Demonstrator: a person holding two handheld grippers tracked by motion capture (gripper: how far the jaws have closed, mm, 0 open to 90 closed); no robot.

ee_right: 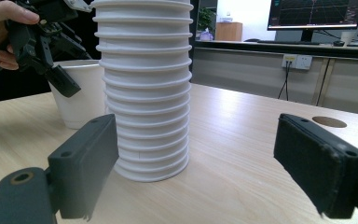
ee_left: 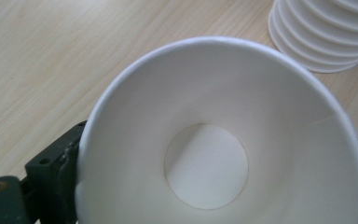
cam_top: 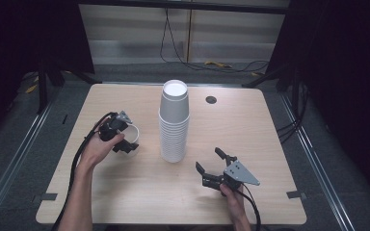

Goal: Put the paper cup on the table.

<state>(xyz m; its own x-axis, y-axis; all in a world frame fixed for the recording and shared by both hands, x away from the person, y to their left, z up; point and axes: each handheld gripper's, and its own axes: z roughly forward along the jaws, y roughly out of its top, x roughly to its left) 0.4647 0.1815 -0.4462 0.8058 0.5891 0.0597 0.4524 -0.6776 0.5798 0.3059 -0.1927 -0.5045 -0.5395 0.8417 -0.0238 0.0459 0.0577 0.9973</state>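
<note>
From above, a single empty white cup (cam_top: 131, 139) is seen clasped by the left gripper (cam_top: 118, 137) left of the inverted cup stack (cam_top: 174, 122) at mid-table, while the right gripper (cam_top: 211, 166), jaws spread and empty, is held near the table (cam_top: 250, 125)'s front edge; in the left gripper view, the cup's bare interior is shown; in the right gripper view, open tabletop is seen right of the stack.

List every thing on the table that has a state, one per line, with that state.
Stack of cups: upside down, nested, standing on the table, untouched.
Single cup: upright, mouth open and empty, on the table left of the stack.
Left tongs: shut on the single cup, a jaw on either side of its wall.
Right tongs: open, empty, aimed at the stack.
</note>
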